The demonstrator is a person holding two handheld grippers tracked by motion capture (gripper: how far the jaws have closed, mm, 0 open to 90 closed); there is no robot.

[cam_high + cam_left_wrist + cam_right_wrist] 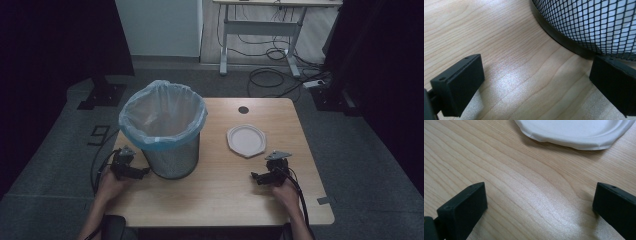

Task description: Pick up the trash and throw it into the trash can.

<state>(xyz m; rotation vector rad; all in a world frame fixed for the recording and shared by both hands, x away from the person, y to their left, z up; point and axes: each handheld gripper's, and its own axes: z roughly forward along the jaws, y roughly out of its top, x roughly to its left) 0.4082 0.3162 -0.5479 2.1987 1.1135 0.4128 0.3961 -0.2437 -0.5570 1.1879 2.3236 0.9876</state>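
Note:
A black mesh wastebasket (pixel 170 150) lined with a pale blue bag (pixel 162 115) stands on the left half of the wooden table (pixel 220 195). A white paper plate (pixel 246 140) lies to its right. My left gripper (pixel 131 169) rests on the table just left of the bin's base, open and empty; its view shows the mesh wall (pixel 594 22) close beyond the jaws (pixel 536 85). My right gripper (pixel 265 174) sits on the table just in front of the plate, open and empty. The plate's near rim (pixel 576 135) lies a short way past its fingertips.
A small dark round hole (pixel 243 109) sits near the table's far edge. Beyond the table are a desk frame (pixel 260 30), loose cables (pixel 275 75) on the floor and dark stands at both sides.

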